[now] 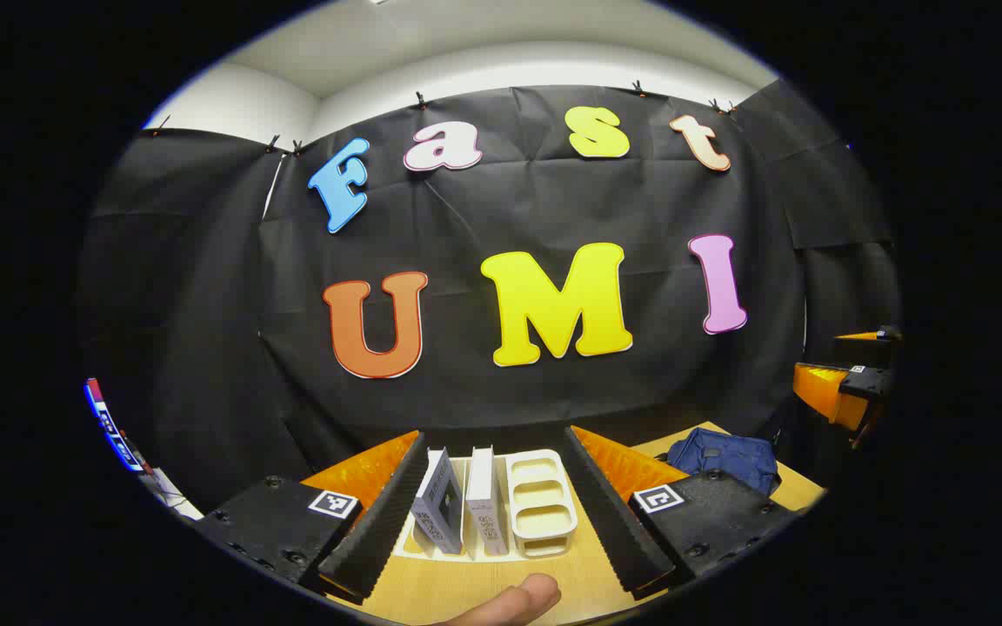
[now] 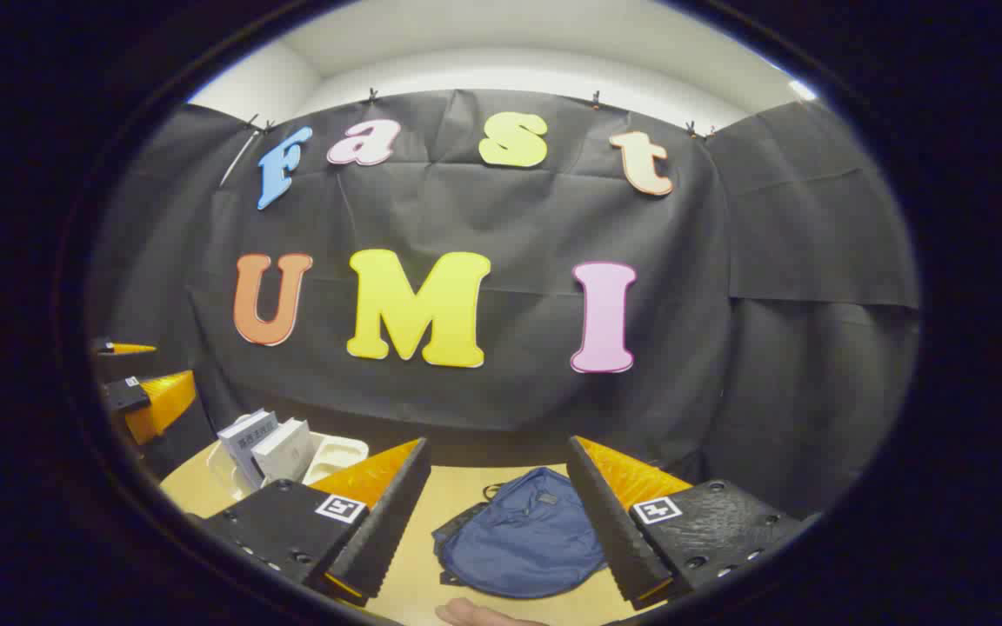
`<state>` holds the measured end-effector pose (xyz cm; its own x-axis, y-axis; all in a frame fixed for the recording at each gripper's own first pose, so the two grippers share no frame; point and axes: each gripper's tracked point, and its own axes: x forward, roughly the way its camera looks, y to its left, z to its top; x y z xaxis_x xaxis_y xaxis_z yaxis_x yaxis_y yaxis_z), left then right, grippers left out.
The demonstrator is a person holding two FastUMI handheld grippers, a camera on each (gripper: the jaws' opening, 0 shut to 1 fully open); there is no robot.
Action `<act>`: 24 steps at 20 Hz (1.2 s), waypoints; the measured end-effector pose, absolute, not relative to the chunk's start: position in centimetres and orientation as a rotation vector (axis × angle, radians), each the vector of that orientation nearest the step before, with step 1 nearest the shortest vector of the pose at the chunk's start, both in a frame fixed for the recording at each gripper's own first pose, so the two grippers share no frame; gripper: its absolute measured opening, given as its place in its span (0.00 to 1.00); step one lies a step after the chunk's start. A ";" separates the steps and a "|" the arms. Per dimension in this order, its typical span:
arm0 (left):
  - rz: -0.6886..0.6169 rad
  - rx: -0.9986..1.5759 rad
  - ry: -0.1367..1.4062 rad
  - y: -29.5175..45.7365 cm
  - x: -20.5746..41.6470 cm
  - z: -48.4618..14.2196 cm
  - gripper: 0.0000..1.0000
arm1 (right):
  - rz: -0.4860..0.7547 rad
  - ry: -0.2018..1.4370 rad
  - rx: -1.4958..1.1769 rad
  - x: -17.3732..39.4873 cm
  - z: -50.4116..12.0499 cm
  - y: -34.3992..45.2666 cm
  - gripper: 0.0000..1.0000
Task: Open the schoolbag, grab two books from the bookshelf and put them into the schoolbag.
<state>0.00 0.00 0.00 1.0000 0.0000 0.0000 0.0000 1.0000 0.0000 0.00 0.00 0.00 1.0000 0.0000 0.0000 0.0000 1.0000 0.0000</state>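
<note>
The blue schoolbag [image 2: 525, 539] lies flat and closed on the wooden table [image 2: 457, 496], framed between the spread fingers of the right gripper [image 2: 498, 513], which hold nothing. Two books [image 1: 464, 513] stand upright in a white rack [image 1: 540, 509], between the wide-open, empty fingers of the left gripper [image 1: 497, 513], the bag off to its right.
</note>
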 end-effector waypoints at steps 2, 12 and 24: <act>-0.009 -0.006 0.017 -1.2 0.5 -0.2 0.99 | -0.001 -0.003 0.000 0.7 0.0 -0.9 0.95; -0.021 -0.011 0.002 -2.6 1.5 0.2 0.99 | 0.022 0.008 0.008 3.3 -0.1 -1.8 0.95; 0.007 -0.045 0.044 -1.6 0.5 -1.9 0.99 | 0.037 0.046 -0.085 3.5 -3.2 -0.5 0.95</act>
<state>0.49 -1.60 -1.93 0.9990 0.0064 -0.0441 -0.0084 0.9989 -0.0452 3.48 -0.54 -3.22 0.9982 0.0350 -0.0477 -0.0389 0.9957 -0.0842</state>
